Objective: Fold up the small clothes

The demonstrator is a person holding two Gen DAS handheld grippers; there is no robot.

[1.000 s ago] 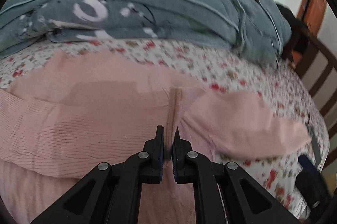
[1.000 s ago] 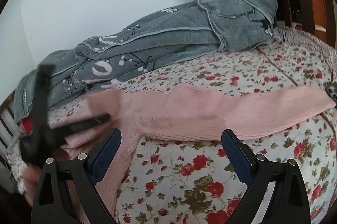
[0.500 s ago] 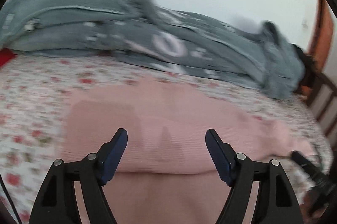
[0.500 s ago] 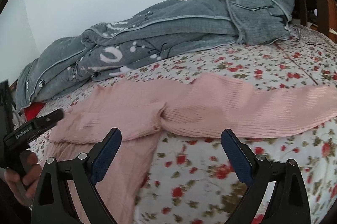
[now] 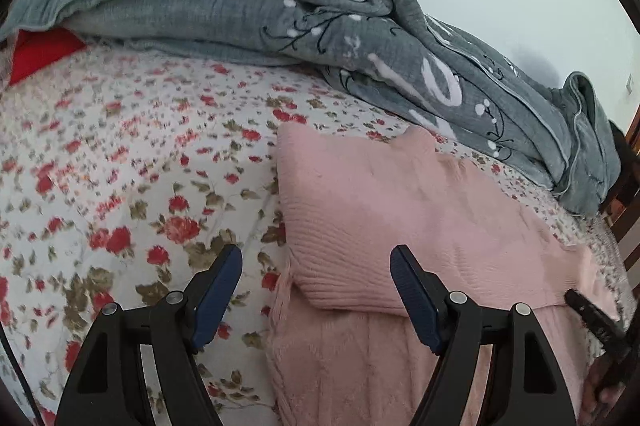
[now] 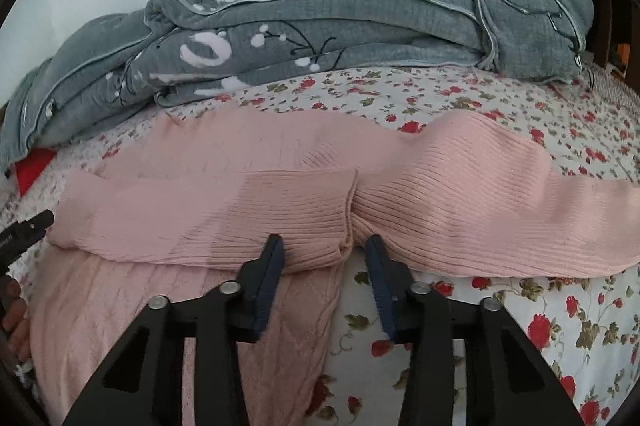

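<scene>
- pink sweater [image 6: 248, 202] is lying across the flowery bedsheet [image 5: 120, 162], one sleeve already folded over the body, the other sleeve stretched out to the right in the right wrist view
- left gripper [image 5: 316, 290] is spread wide with nothing in it, hanging over the folded sleeve's end and the sheet
- right gripper [image 6: 320, 262] has just been closing, its jaws sit either side of the shoulder seam; can't tell if they're actually pinching yet
- grey blanket [image 6: 340, 18] is bunched up along the wall behind
</scene>
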